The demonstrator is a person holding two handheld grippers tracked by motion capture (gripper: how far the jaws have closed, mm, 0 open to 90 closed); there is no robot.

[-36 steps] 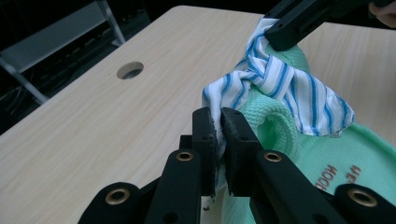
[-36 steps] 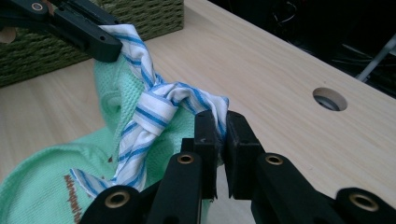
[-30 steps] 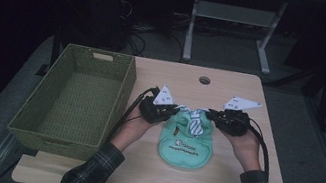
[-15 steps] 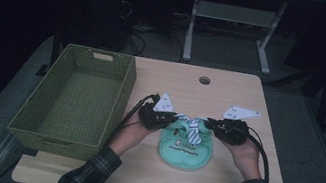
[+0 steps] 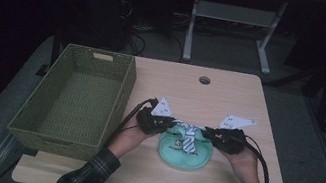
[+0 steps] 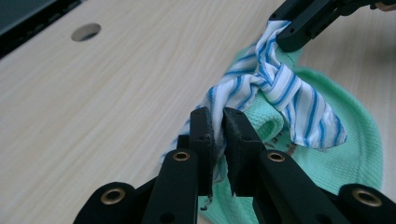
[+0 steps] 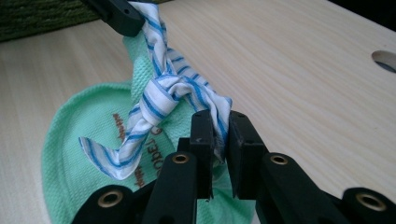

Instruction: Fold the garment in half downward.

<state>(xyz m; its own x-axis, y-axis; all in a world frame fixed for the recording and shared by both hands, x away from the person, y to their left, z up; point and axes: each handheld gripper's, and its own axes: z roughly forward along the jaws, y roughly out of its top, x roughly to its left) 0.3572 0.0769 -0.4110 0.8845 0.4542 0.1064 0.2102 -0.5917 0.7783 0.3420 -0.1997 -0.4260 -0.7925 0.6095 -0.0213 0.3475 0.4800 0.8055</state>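
Gripping opposite ends of a blue-and-white striped strip of cloth (image 5: 188, 137), a person at a pale wooden table (image 5: 231, 98) holds the left gripper (image 5: 168, 126) and the right gripper (image 5: 204, 134) just above a mint-green textile piece (image 5: 183, 156) that lies flat on the table to the right of an open green woven basket (image 5: 73, 101). Each gripper's jaws are clamped on the strip (image 6: 261, 88), whose knot (image 7: 163, 91) sits between them over the far edge of the green piece; the right jaws have just been easing open slightly, the fabric pinched between them.
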